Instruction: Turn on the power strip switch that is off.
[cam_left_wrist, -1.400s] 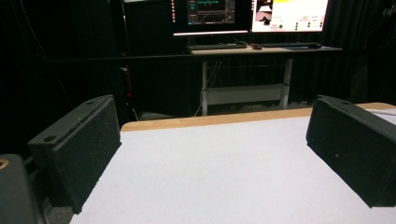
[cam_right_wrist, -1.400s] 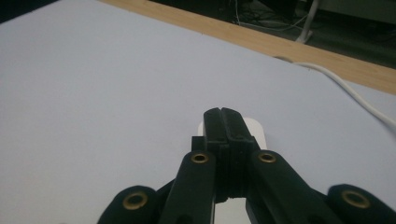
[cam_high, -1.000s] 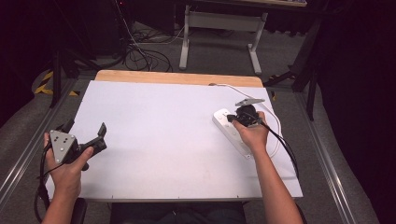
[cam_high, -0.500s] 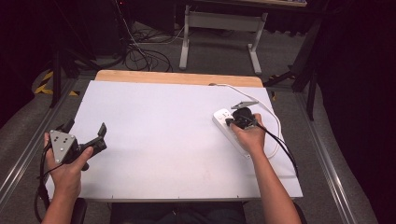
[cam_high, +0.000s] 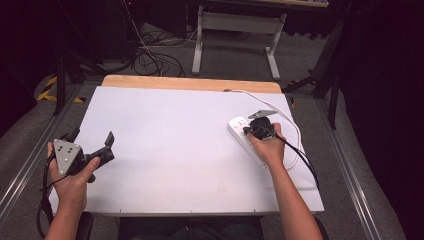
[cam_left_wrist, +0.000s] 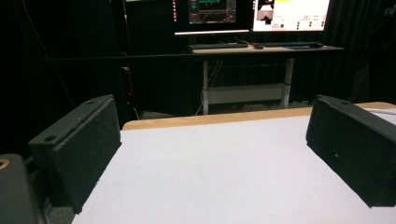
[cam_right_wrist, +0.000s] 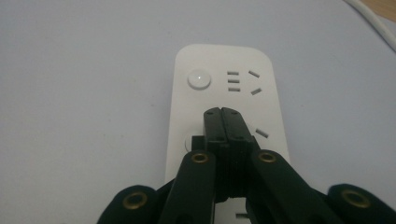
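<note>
Since 1 s ago: right gripper (cam_high: 252, 130) shifted slightly forward along strip; left gripper (cam_high: 92, 145) unchanged. Left: jaws spread wide, empty, held near table (cam_high: 165, 150) left edge. Centre: bare, ample room. Right: jaws closed together, tips pressing strip (cam_right_wrist: 224, 93) by a round button; nothing grasped. Strip: rigid, light, smooth plastic, likely slides; best gripped across long sides. Cord (cam_high: 292, 125) loops near right edge.

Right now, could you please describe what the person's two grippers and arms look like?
Both grippers are black. The left gripper carries a grey three-cornered plate with small dark holes, and its jaws are blocky with rough-textured pads. The right gripper has slim jaws on linked arms with brass-coloured rivets, a grey plate on top and a black trailing cable. The forearms are bare, with no sleeves showing.
</note>
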